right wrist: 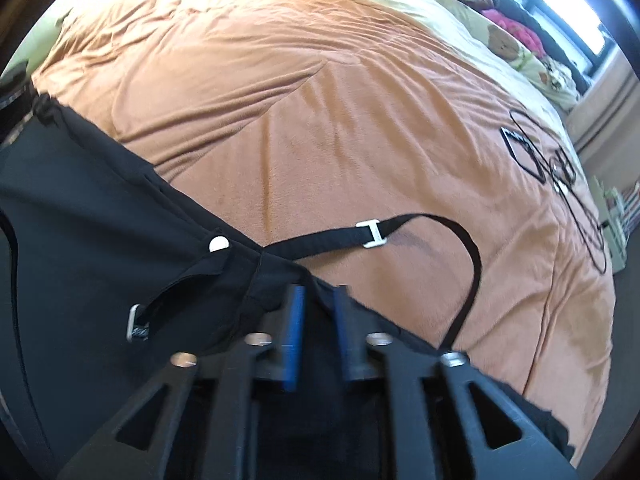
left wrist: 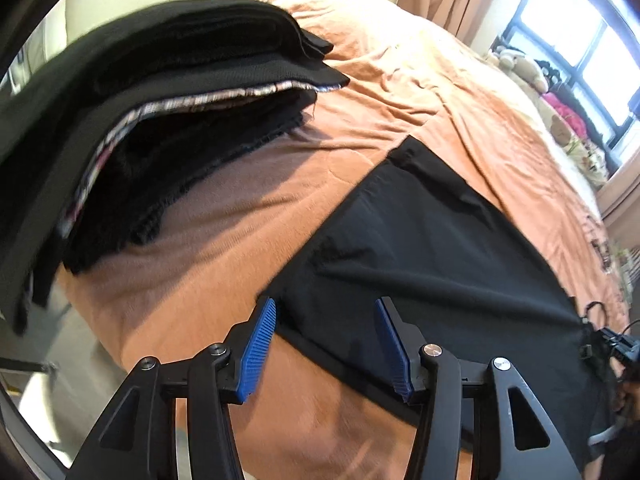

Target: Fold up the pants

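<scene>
Hovering over the near corner of the black pants, the left gripper has its blue pads set wide apart with nothing pressed between them; the corner of the cloth lies on the bed below the gap, and the left pad sits over the pants' edge; from there the pants spread flat toward 1 o'clock across the orange blanket; at 10 o'clock a stack of folded dark clothes rests on the same blanket, apart from the pants, with a patterned hem showing between its layers; at 2 o'clock, along the far side of the bed, soft toys lie below a bright window.

In the right wrist view the right gripper stands with a narrower gap; black cloth lies at and below its blurred pads, and whether they press on it I cannot tell; the waist of the pants fills 9 o'clock, with a white snap button near its edge; a black strap with a pale buckle loops out toward 2 o'clock over the blanket.
</scene>
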`<state>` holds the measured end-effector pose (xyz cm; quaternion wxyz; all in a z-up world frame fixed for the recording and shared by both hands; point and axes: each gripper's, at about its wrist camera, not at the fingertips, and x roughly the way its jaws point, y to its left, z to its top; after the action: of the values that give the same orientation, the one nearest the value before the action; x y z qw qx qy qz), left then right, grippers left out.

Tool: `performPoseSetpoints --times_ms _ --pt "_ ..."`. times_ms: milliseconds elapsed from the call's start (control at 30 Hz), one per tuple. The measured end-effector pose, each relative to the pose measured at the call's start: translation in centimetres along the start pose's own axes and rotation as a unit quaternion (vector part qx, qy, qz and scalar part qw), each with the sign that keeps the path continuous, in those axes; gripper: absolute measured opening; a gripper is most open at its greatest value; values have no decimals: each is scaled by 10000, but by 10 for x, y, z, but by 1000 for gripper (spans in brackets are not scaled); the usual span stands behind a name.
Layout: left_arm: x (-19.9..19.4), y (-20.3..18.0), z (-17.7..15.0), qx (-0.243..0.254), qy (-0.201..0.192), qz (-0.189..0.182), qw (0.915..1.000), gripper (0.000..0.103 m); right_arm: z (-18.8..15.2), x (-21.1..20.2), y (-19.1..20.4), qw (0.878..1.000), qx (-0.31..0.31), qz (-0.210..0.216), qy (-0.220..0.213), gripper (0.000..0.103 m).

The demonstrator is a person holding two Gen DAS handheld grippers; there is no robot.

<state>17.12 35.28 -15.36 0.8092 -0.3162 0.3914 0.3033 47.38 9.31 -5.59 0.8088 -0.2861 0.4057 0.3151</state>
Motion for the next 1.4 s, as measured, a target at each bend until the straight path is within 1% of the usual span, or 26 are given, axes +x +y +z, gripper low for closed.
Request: performPoseSetpoints --times_ms 33,200,367,433,500,567,633,767,833,933,1000,1033,1067,1100,1133,1200,1300,1400 --pt "0 1 -2 -57 49 -93 9999 54 -3 -5 -2 10000 53 -9 -52 42" --pt "6 6 -14 -393 306 -561 9972 54 -19 -36 -6 9986 444 205 -212 42" --pt "15 7 -17 -533 418 -676 9954 54 -38 -67 -2 9964 681 391 -329 42" --pt "17 10 -15 -634 385 -625 9953 54 -44 -77 -2 9945 824 532 -358 42" --pt "14 11 -12 -677 264 -498 9961 54 -53 -88 -4 9915 1034 679 -412 42" --pt "9 12 -9 -700 111 -493 9963 54 -61 -99 -2 9890 1182 740 -499 42" --pt "6 12 -6 -682 59 -503 9964 54 -70 -106 2 9866 1316 801 -540 42" --pt "13 12 1 -664 158 -512 9964 53 -87 -104 4 9796 1670 1030 -430 42" --pt "18 12 4 -659 186 -404 9968 53 -92 -101 6 9774 1797 1045 -383 42" --pt "28 17 5 -760 345 -221 9963 50 -100 -96 6 9690 2095 1271 -304 42" --pt "30 16 5 -721 353 -131 9967 49 -104 -93 10 9661 2182 1357 -256 42" --pt "30 15 4 -689 347 -80 9970 47 -105 -91 12 9659 2182 1375 -239 42" --pt "31 14 4 -657 335 16 9973 35 -107 -90 14 9657 2181 1394 -220 42" --pt "32 15 4 -643 330 117 9973 12 -108 -88 17 9652 2178 1437 -197 42" --pt "33 16 4 -643 341 192 9972 5 -109 -87 20 9646 2175 1478 -177 42" --pt "29 21 4 -698 289 124 9971 5 -110 -85 26 9643 2163 1518 -145 42" --pt "18 21 4 -577 121 215 9980 5 -112 -80 33 9639 2150 1571 -78 42" --pt "17 22 4 -552 161 262 9980 5 -114 -75 42 9642 2083 1643 15 42"
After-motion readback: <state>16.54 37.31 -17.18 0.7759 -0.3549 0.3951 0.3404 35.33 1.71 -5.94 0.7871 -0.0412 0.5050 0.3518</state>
